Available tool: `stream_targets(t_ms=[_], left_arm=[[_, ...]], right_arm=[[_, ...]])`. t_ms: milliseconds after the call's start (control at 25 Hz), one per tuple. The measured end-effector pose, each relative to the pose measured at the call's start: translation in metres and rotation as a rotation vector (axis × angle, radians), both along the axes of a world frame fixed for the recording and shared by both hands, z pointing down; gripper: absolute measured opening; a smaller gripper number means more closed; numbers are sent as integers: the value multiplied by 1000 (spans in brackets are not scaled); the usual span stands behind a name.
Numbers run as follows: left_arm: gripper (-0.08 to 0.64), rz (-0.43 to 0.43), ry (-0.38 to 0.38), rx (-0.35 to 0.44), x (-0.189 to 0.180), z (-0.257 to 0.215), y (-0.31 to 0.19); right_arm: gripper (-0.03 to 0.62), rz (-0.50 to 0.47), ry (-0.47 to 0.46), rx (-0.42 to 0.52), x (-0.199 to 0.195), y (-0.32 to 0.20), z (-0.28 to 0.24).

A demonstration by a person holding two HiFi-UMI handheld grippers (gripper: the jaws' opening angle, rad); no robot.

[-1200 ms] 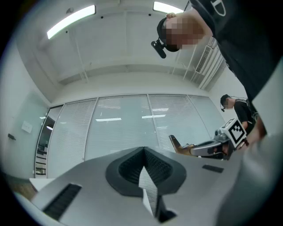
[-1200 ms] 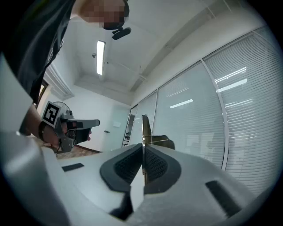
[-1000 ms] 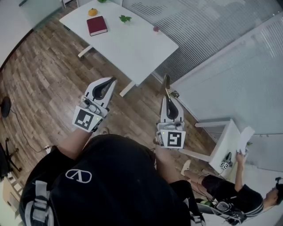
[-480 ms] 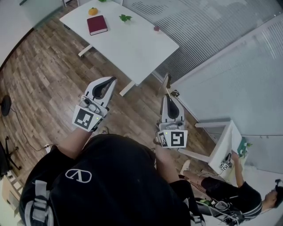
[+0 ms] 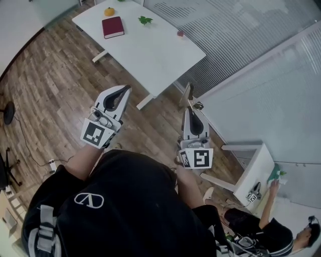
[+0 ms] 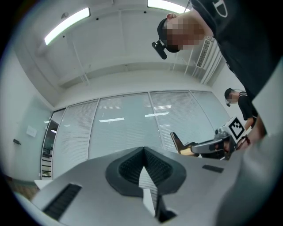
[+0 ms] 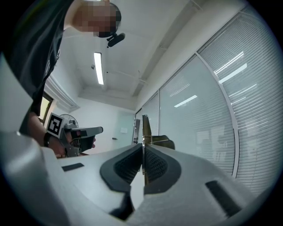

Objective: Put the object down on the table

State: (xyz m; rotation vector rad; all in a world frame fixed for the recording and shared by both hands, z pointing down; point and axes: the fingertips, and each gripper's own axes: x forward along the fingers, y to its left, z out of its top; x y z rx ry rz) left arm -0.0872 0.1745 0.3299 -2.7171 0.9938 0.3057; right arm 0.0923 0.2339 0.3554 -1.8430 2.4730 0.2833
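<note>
A thin brass-coloured metal object [image 5: 187, 96] sticks up out of my right gripper [image 5: 189, 111], which is shut on it; it is held in the air above the wooden floor, well short of the white table [image 5: 150, 55]. In the right gripper view the object [image 7: 147, 131] shows as a narrow gold plate clamped between the pads. From the left gripper view it [image 6: 179, 143] projects from the right gripper [image 6: 221, 143]. My left gripper [image 5: 125, 89] is shut on nothing, level with the right one and to its left; its pads [image 6: 152, 170] meet.
On the table lie a dark red book [image 5: 112, 26], an orange fruit [image 5: 109, 11], a green leaf [image 5: 145, 20] and a small reddish item [image 5: 179, 33]. A glass partition with blinds [image 5: 241, 50] runs on the right. Another person [image 5: 261, 226] sits by a white stand [image 5: 256, 170] at lower right.
Both grippers have barely moved, and the right one still holds the object. The view has shifted slightly. The seated person at lower right has reached an arm up to the white stand.
</note>
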Motion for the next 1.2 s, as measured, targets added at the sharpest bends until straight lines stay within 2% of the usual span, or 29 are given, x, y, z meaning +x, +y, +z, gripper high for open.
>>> stream_targets(t_ms=[80, 240, 360, 480, 560, 680, 800, 1040, 1200], left_arm=[[6, -14, -20, -7, 6, 6, 0], [6, -49, 45, 49, 18, -16, -5], [6, -68, 32, 46, 19, -15, -19], [6, -78, 1, 10, 15, -1, -46], [6, -70, -23, -12, 14, 10, -68], [6, -53, 22, 20, 18, -2, -106], [6, -23, -13, -7, 19, 16, -153], [6, 38, 15, 4, 15, 3, -249], [6, 84, -4, -14, 13, 7, -310]], right_arm=[[5, -19, -8, 2, 6, -4, 3], [5, -60, -14, 3, 13, -16, 10], [5, -72, -28, -6, 17, -32, 14], [5, -78, -27, -8, 16, -56, 15], [5, -73, -28, -9, 16, -76, 16], [5, -62, -24, -9, 16, -110, 19], [5, -47, -15, 2, 15, -150, 18], [5, 0, 15, 5, 3, -235, 6], [5, 37, 23, 7, -4, -289, -1]])
